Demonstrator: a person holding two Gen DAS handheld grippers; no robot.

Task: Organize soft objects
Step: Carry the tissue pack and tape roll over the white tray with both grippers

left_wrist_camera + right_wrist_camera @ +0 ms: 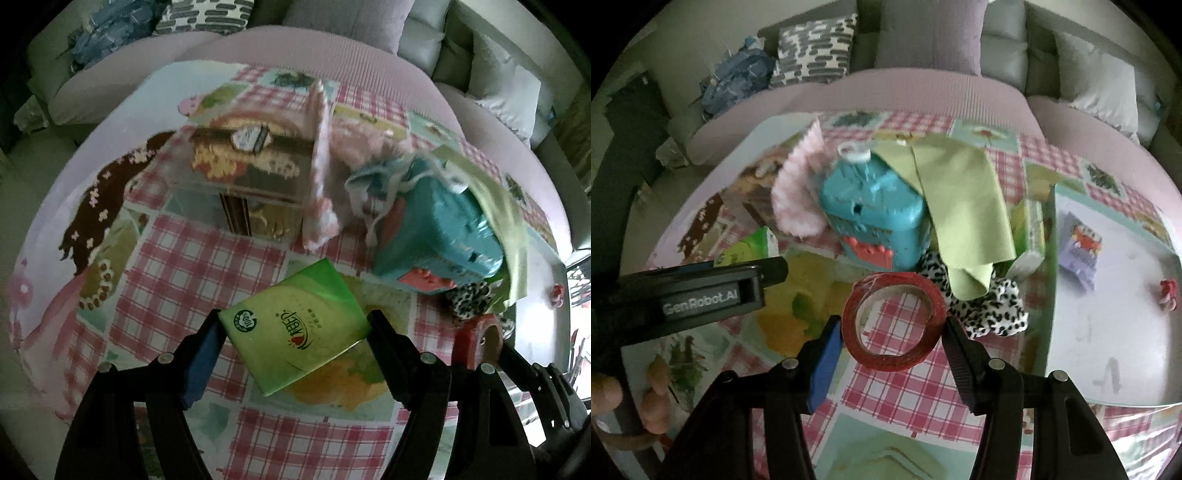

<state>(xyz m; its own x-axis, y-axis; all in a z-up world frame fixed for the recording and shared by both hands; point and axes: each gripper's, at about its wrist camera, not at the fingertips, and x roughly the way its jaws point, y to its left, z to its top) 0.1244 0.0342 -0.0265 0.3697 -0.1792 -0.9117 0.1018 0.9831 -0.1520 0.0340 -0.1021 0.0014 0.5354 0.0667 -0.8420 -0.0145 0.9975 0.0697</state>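
Note:
My left gripper [295, 325] is shut on a green tissue pack [295, 328], held above the checked tablecloth [177, 266]. My right gripper [892, 328] is shut on a red tape roll [892, 325], which also shows at the right of the left wrist view [476, 339]. A pink fluffy cloth [321, 162] and a light green cloth [964, 195] drape over a teal plastic box [879, 218]. A black-and-white spotted scrunchie [993, 306] lies under the green cloth. The left gripper's body [701, 291] shows at the left of the right wrist view.
A clear acrylic box [240, 166] stands at the table's middle left. A white tray [1108, 332] at the right holds a small purple packet [1082, 251] and a red item [1169, 290]. A second green pack [1030, 236] leans by the tray. A sofa with cushions [812, 48] runs behind.

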